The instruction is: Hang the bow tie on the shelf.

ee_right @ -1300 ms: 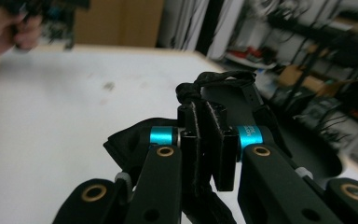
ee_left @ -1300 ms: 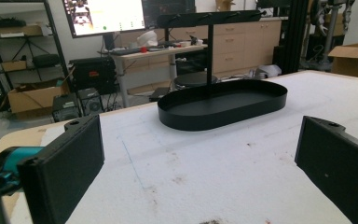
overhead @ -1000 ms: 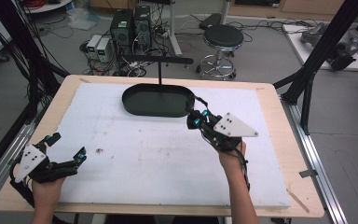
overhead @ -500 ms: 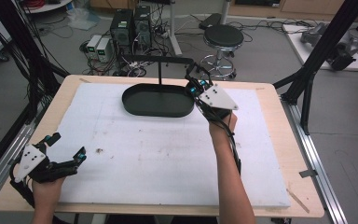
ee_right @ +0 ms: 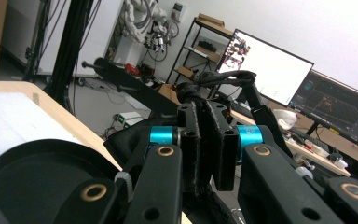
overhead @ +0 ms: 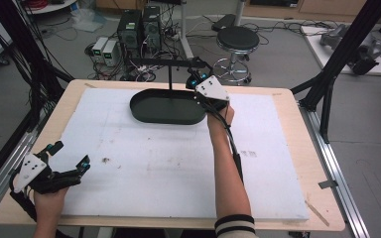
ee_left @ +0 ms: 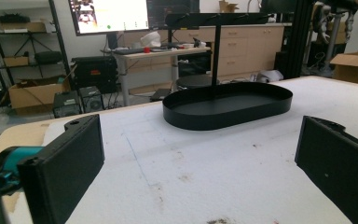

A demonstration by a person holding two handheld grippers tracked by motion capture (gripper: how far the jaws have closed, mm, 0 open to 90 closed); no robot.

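A black oval tray point(overhead: 144, 113) point(ee_left: 223, 122) sits at the far middle of the white mat, and a thin post point(overhead: 170, 82) point(ee_left: 216, 56) rises from it to a horizontal bar point(overhead: 163, 61). My right gripper point(overhead: 192, 74) point(ee_right: 210, 112) is raised beside the bar's right end, above the tray's right edge. Its jaws are pressed together, and a thin black cord-like thing point(ee_right: 223, 78) sticks out above their tips; what it is I cannot tell. At the near left corner of the mat my left gripper point(overhead: 72, 154) point(ee_left: 200, 158) is open, with nothing between its jaws.
The white foam mat point(overhead: 178, 168) covers most of the wooden table point(overhead: 297, 129). Black frame struts point(overhead: 337, 54) stand at the far right and left. Beyond the far edge are computers point(overhead: 139, 25) and a stool point(overhead: 238, 39) on the floor.
My right gripper has travelled away from me and slightly left, from beside the tray's right end up to the bar's right end. The left gripper has stayed put.
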